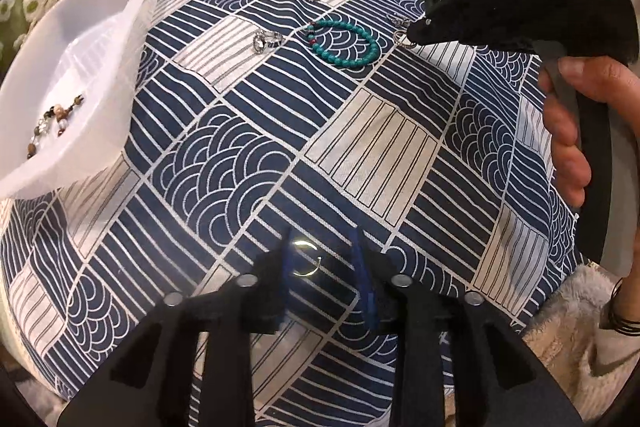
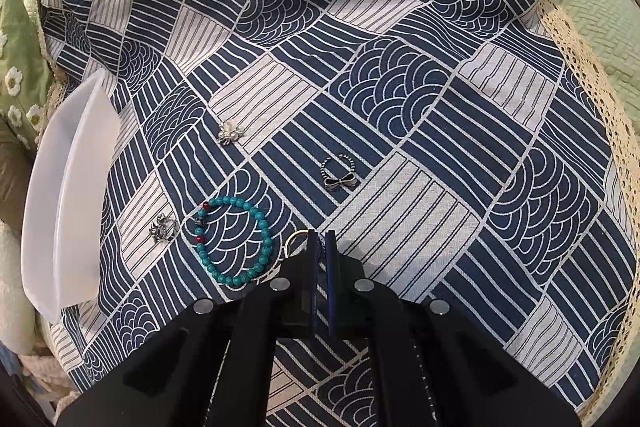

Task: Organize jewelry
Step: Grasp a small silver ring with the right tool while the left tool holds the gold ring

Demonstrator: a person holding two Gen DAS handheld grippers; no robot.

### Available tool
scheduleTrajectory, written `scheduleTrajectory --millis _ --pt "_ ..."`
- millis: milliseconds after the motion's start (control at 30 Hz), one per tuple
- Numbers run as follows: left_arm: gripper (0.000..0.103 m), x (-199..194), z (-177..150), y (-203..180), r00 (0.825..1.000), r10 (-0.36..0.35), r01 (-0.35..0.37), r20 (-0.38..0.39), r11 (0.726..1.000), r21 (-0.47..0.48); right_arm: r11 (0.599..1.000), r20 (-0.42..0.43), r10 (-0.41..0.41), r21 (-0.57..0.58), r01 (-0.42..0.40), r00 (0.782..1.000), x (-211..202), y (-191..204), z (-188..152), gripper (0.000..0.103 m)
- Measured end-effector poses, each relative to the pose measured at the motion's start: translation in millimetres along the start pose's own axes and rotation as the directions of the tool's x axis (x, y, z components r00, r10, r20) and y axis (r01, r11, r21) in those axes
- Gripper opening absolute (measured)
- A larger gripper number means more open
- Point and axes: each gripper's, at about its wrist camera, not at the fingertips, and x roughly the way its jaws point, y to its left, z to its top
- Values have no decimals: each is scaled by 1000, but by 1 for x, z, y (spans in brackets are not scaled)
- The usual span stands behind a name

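Now, your left gripper [image 1: 326,259] stands spread over the navy-and-cream patterned cloth [image 1: 360,155], with a thin plain metal ring [image 1: 305,259] lying on the cloth between its blue-padded fingers [image 1: 362,267]; the pads do not press on it. Centre the ring between them and close slowly so it does not skid on the fabric; a thin hoop lying flat will likely want to be caught across its width, low against the cloth.

Your right gripper [image 2: 319,241] is pressed together, its tips at the edge of a small gold-toned ring [image 2: 295,242] that sits just beside the turquoise bead bracelet [image 2: 236,243]. From these views I cannot tell whether the ring is pinched or only touched, so check before you lift, and rise straight up so the bracelet is not dragged along.

The translucent white plastic tray [image 1: 132,39] sits to the left and already holds 1 brown-and-pearl beaded piece [image 1: 52,125]. On the cloth lie 3 more small silver pieces: a pearl-set flower piece [image 2: 229,133], a bow-shaped ring [image 2: 339,174] and a star-shaped ring [image 2: 163,228].

The only readable writing is "DAS", embossed on the black body of the right gripper as seen from the left wrist.
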Motion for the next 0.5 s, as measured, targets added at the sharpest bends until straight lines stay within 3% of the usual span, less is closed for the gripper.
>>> scheduleTrajectory --millis 200,400,500 --pt "52 -13 -1 -1 999 20 -21 29 1000 20 1000 -2 4 -1 -4 1000 -1 2 1 5" --pt "53 -4 -4 7 999 52 -52 5 999 15 1000 -2 4 2 -4 1000 -2 4 1 5" --pt "45 3 -4 11 999 36 -36 -14 999 -6 1000 -3 5 0 -5 1000 -1 4 1 5"
